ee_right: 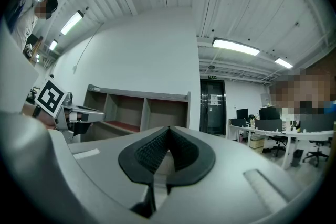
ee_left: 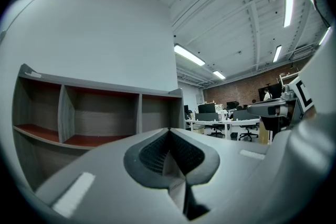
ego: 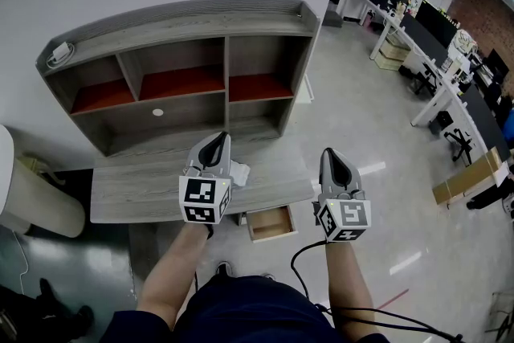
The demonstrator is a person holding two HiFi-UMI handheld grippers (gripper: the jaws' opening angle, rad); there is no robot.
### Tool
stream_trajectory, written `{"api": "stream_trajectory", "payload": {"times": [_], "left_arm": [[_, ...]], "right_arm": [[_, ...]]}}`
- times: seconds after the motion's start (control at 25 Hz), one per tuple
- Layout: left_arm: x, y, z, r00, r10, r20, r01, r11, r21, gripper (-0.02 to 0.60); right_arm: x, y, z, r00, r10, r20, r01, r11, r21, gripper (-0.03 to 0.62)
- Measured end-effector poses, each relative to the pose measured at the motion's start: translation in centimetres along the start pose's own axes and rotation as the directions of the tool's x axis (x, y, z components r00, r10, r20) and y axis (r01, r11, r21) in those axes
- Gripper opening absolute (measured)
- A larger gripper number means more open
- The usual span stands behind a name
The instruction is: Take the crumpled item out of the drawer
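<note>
In the head view a small wooden drawer (ego: 271, 223) stands pulled out under the grey desk's (ego: 128, 189) front edge, and its inside looks bare. A white crumpled item (ego: 239, 173) lies on the desk top, just right of my left gripper (ego: 217, 139). That gripper is held over the desk's front part with its jaws shut and nothing between them (ee_left: 169, 131). My right gripper (ego: 328, 153) hangs past the desk's right end, above the floor, right of the drawer. It is also shut and holds nothing (ee_right: 168, 128). Both point towards the shelf unit.
A grey shelf unit (ego: 225, 68) with red-floored compartments stands at the back of the desk. A pale rounded chair (ego: 32, 201) sits at the left. Office desks with monitors (ego: 426, 20) and a cardboard box (ego: 467, 177) fill the right side. A cable (ego: 309, 257) trails from the right gripper.
</note>
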State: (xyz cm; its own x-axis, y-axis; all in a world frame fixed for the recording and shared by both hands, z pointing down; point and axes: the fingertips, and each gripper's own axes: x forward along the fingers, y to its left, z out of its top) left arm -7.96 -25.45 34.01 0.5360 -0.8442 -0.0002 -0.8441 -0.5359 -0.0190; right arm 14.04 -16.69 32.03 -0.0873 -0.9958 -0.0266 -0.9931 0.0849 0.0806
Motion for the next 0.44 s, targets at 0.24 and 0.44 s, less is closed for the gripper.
{"api": "stream_trajectory", "payload": {"times": [0.24, 0.44], "left_arm": [[0.4, 0.7, -0.2, 1.0, -0.003, -0.002, 0.003, 1.0, -0.004, 0.005], [0.8, 1.2, -0.5, 1.0, -0.006, -0.004, 0.006, 1.0, -0.007, 0.005]], "right_arm": [[0.6, 0.4, -0.2, 1.0, -0.004, -0.006, 0.004, 1.0, -0.001, 0.006], [1.2, 0.7, -0.4, 1.0, -0.005, -0.01, 0.005, 1.0, -0.001, 0.006]]}}
